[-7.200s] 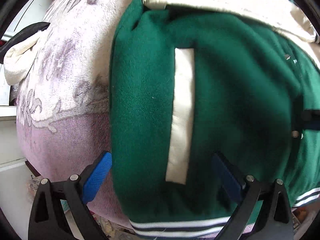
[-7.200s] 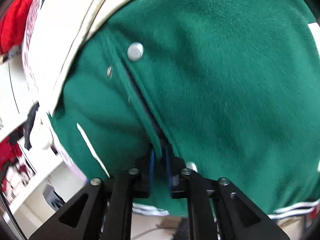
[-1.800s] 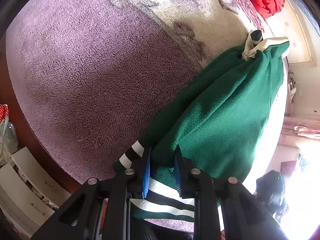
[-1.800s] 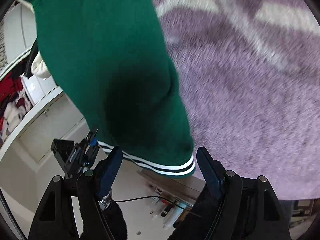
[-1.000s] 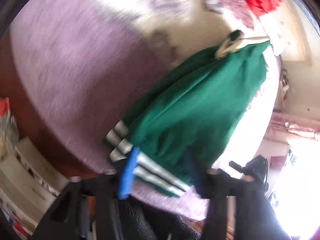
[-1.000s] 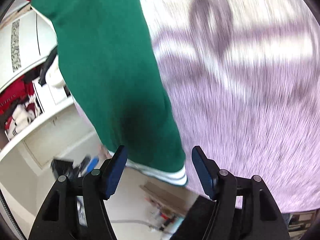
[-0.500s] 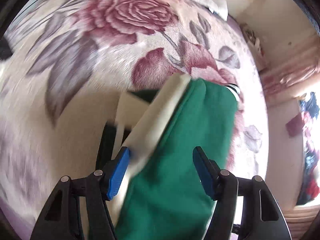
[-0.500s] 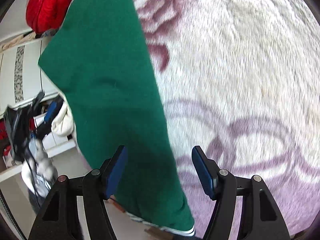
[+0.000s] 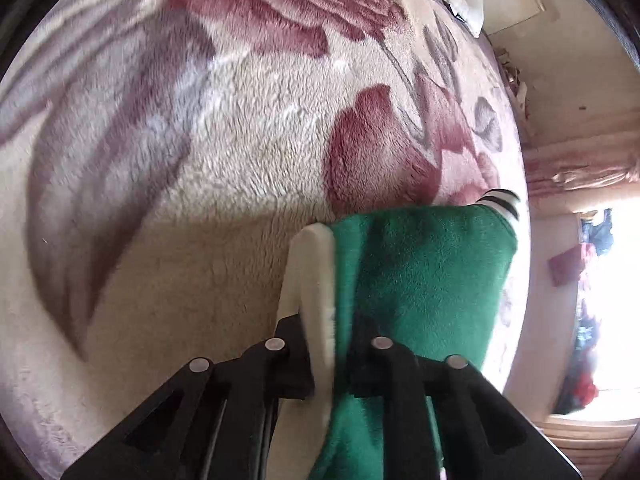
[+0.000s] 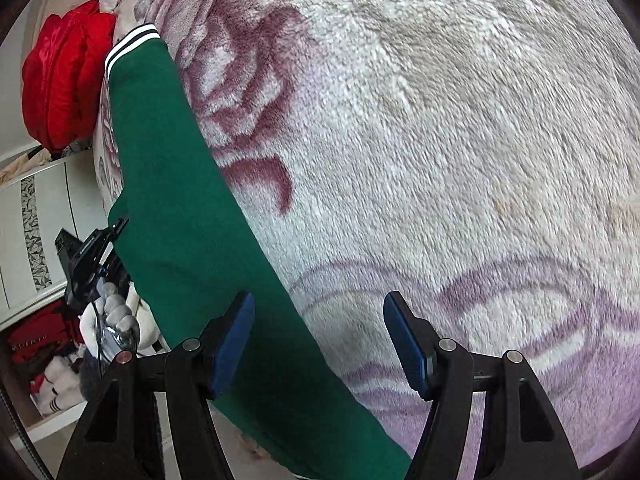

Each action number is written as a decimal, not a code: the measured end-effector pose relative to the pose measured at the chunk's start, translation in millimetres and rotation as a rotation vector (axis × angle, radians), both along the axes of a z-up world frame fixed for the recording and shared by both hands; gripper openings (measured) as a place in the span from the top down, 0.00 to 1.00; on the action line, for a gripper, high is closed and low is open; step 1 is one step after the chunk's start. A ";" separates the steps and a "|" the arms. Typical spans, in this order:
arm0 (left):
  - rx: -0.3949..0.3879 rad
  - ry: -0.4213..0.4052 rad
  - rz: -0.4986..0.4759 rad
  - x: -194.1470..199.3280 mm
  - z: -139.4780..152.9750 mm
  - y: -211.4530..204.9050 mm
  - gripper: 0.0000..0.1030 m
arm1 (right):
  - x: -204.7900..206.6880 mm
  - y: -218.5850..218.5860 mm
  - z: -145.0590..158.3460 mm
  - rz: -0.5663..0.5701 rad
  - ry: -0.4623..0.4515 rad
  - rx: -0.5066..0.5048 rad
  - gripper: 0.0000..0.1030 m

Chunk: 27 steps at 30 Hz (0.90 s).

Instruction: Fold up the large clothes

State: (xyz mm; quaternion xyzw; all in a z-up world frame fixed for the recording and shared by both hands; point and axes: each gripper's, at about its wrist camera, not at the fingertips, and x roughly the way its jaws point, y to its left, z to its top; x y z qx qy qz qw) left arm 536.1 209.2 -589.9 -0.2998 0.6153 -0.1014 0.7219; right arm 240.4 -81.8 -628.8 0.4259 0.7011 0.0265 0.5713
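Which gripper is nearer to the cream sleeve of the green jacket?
Left. The left gripper is closing with the cream sleeve between its jaws. The right gripper is open above the blanket, beside the green jacket.

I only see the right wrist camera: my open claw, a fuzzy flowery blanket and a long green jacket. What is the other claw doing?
Observer: The left claw is closing on the green jacket, with fabric between its jaws.
Child: Which bit is it pinching?
Observer: A cream strip that runs along the green edge.
Child: What's past the jacket over there?
Observer: Beyond its striped cuff, at the side of the room, there is a very bright patch, probably a window.
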 end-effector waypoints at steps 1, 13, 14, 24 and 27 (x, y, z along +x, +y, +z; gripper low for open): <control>-0.057 0.005 -0.004 -5.6 3.2 -0.1 0.80 | -9.4 0.0 4.4 0.007 0.009 -0.001 0.33; -0.136 0.062 -0.072 -229.7 53.8 10.3 0.50 | -130.0 59.0 -22.7 0.206 0.086 0.156 0.33; -0.117 0.091 -0.084 -247.5 47.2 6.2 0.50 | -132.8 67.8 -29.3 0.236 0.088 0.165 0.33; 0.032 0.271 -0.085 -403.1 4.8 -32.2 0.50 | -169.9 111.0 -29.7 0.357 0.142 0.119 0.44; 0.059 0.207 -0.042 -414.1 13.2 -34.3 0.53 | -168.2 93.9 -21.3 0.305 0.129 0.125 0.44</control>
